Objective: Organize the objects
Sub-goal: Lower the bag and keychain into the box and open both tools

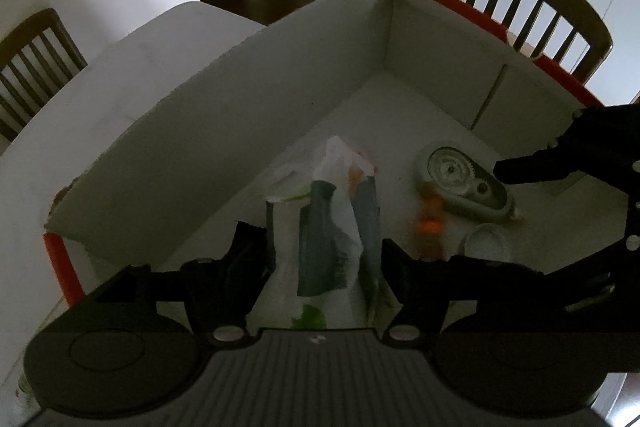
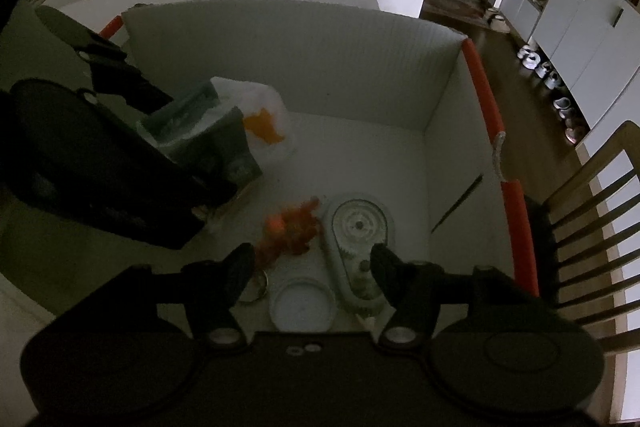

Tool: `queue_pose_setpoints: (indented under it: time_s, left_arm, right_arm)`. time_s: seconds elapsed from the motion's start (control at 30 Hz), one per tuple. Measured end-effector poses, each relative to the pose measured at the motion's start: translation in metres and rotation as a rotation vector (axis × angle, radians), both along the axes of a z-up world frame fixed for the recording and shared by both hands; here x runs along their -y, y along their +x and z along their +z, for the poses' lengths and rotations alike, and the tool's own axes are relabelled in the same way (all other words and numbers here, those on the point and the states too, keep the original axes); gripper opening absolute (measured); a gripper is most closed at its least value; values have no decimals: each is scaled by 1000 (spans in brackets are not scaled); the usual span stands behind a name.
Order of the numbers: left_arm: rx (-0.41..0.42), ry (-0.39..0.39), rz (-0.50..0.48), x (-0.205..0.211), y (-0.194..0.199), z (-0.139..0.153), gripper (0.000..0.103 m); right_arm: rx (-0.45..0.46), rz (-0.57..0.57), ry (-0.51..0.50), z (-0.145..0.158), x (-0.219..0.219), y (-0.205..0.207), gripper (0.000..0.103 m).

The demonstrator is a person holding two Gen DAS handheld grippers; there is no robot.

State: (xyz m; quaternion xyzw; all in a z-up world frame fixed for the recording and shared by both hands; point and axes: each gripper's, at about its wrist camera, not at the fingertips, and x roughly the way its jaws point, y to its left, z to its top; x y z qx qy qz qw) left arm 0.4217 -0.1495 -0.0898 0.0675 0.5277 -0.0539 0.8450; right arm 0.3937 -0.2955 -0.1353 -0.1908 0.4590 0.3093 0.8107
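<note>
Our left claw (image 1: 324,251) gapes around the plastic bag (image 1: 332,227) in the white box (image 1: 240,99); our right claw (image 2: 312,267) hangs open over the round lid (image 2: 302,303), correction-tape dispenser (image 2: 360,227) just ahead.

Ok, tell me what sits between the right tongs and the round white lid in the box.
Nothing visible does. The white lid lies bare on the box floor, just below the open right tongs; the tape dispenser lies beside it.

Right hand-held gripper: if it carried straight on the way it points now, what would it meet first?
Most likely the round white lid lying on the box floor, which sits between the right hand-held gripper fingers. The correction tape dispenser lies just beside it, under the right finger; depth is unclear.
</note>
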Motion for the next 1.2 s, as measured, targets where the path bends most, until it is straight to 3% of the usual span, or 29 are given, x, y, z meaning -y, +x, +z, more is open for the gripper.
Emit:
queue_pose_setpoints:
  time_s: [1.0, 1.07, 1.2]
  left_arm:
    - [207, -145, 25, -29, -100, 74, 68]
    - [211, -160, 26, -34, -109, 77, 80]
    - [231, -160, 24, -43, -130, 82, 82]
  right_arm:
    - [116, -73, 176, 89, 28, -65, 78]
    - [123, -79, 175, 91, 26, -72, 81]
    - [130, -90, 173, 93, 19, -86, 84]
